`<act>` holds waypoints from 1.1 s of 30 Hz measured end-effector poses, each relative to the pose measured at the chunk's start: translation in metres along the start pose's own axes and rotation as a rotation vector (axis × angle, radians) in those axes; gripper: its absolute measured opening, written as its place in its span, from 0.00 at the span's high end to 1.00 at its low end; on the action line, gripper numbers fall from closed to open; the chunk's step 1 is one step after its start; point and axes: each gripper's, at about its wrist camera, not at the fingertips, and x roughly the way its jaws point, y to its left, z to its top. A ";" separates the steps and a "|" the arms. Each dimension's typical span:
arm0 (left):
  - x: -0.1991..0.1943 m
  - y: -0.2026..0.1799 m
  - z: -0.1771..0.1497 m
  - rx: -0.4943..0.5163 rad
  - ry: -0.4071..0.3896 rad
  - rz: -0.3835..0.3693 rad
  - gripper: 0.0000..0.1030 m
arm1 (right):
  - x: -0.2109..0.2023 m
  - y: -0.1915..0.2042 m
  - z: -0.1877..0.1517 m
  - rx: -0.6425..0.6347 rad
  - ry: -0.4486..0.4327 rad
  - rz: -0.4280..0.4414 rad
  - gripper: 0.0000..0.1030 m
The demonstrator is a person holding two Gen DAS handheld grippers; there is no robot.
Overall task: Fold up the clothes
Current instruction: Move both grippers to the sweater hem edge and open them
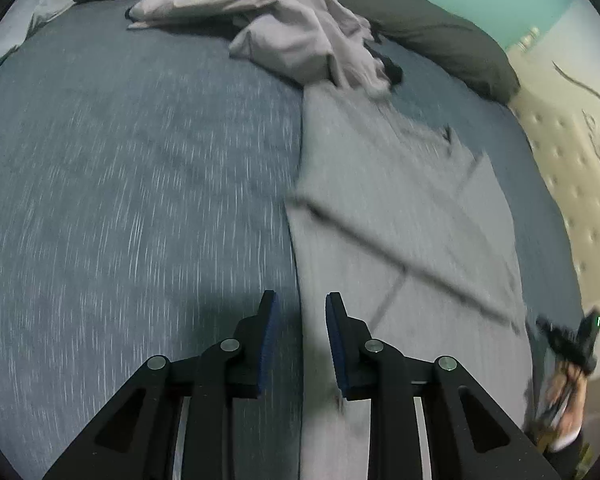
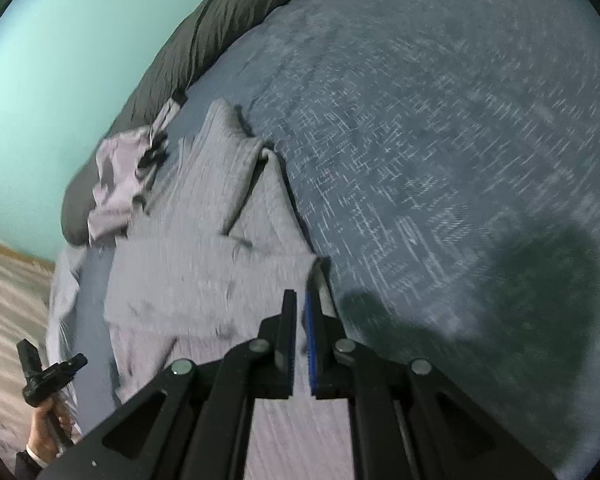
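A grey knit garment (image 1: 400, 208) lies partly folded on the blue bedspread (image 1: 120, 180). My left gripper (image 1: 302, 308) hovers over the garment's left edge with its jaws apart and nothing pinched between the blue pads. In the right wrist view, the same grey garment (image 2: 204, 272) lies ahead of my right gripper (image 2: 300, 300). That gripper is shut on the garment's near corner, which lifts off the bed at the fingertips. Each view also shows the other gripper held in a hand: the right gripper (image 1: 572, 340) and the left gripper (image 2: 56, 372).
A crumpled pale lilac garment (image 1: 292, 28) lies at the far side of the bed against a long dark grey pillow (image 1: 440, 28). A cream quilted surface (image 1: 572, 168) borders the bed on the right. The striped floor (image 2: 4, 300) lies past the bed's edge.
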 end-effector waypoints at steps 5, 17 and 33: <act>-0.009 0.002 -0.045 -0.007 0.040 -0.034 0.68 | -0.023 0.000 -0.009 -0.077 0.100 -0.024 0.87; -0.014 -0.001 -0.118 0.020 0.147 -0.077 0.60 | -0.053 -0.024 -0.059 -0.087 0.278 -0.040 0.71; -0.010 0.003 -0.172 0.001 0.242 -0.101 0.59 | -0.053 -0.031 -0.093 -0.116 0.385 -0.087 0.63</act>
